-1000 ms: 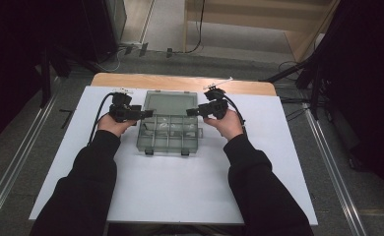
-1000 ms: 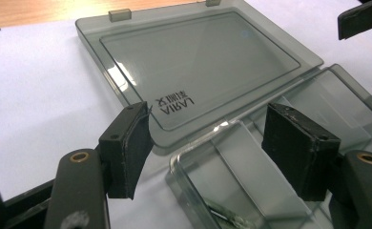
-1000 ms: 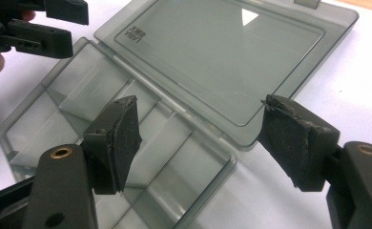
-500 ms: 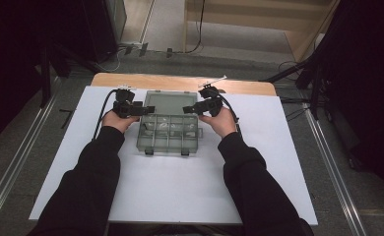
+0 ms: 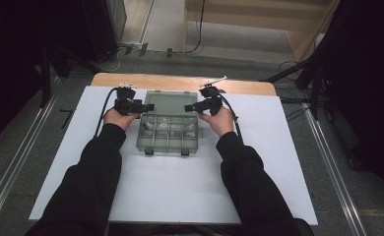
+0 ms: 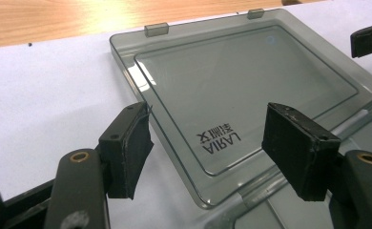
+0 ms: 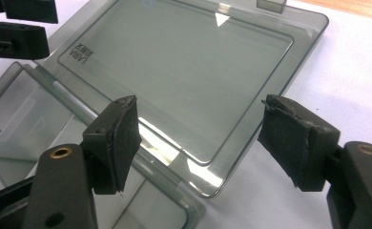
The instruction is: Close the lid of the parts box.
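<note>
Centrally: smoked-plastic organiser box [image 5: 168, 129] lying on white table sheet [image 5: 81, 177], lid [image 6: 241, 90] folded flat toward far edge, long axis running left-right. Flanking lid: left gripper [image 5: 145, 106] and right gripper [image 5: 189, 107], jaws wide apart, gripping nothing, hovering equally near opposite lid corners. Beyond: wooden tabletop [image 6: 55, 19], grey floor, dark room

The smoky transparent plastic compartment box [image 5: 169, 132], its flat lid [image 6: 232, 90] laid open behind it, occupies the middle of the white table sheet [image 5: 170, 189]. Wide bare sheet lies in front and at both sides.
</note>
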`<state>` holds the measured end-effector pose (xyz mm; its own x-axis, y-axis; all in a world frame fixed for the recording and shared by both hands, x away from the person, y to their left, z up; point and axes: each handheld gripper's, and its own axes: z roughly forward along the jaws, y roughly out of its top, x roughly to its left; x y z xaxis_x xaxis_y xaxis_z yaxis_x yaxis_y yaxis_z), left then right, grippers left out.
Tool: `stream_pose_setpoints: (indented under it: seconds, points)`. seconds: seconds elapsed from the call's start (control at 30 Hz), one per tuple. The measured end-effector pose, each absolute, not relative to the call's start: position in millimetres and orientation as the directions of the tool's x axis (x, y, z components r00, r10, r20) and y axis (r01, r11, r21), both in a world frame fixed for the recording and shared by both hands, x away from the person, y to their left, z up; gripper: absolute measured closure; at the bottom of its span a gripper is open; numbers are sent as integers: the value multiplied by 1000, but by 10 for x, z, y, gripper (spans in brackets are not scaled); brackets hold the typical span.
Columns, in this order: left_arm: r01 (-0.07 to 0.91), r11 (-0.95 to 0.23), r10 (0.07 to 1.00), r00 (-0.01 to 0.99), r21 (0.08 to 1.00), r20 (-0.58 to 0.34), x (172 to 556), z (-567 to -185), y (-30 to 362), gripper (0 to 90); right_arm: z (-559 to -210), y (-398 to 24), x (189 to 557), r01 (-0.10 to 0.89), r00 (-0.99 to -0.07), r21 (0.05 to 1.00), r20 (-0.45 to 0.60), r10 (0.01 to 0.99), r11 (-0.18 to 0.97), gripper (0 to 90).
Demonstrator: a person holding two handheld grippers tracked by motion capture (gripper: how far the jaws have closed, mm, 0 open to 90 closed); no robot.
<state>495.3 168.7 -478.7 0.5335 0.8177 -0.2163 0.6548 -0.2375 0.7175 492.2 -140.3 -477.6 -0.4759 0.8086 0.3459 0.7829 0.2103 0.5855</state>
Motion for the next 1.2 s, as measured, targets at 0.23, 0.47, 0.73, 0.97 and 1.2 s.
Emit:
stream_pose_setpoints:
  seconds: [0.23, 0.47, 0.73, 0.97, 1.2]
  points:
    - [682, -209, 830, 503, 701, -241, 4980, -4860, 1659, 328, -4880, -1381, 4954, 800, -440, 571, 351, 827, 184, 288]
    - [684, -213, 832, 501, 698, -237, 4984, -4906, 1610, 328, -4950, -1381, 4970, 808, -425, 563, 352, 834, 174, 288]
    - [710, -189, 837, 478, 678, -266, 5013, -4970, 1621, 328, -5005, -1361, 4984, 810, -418, 561, 345, 841, 172, 290]
    - [716, -177, 833, 475, 676, -285, 5025, -4996, 1617, 328, -5025, -1366, 4979, 814, -406, 560, 356, 842, 155, 297]
    - [729, -167, 827, 471, 664, -309, 5032, -5001, 1637, 329, -5017, -1357, 4957, 819, -401, 552, 359, 843, 154, 298]
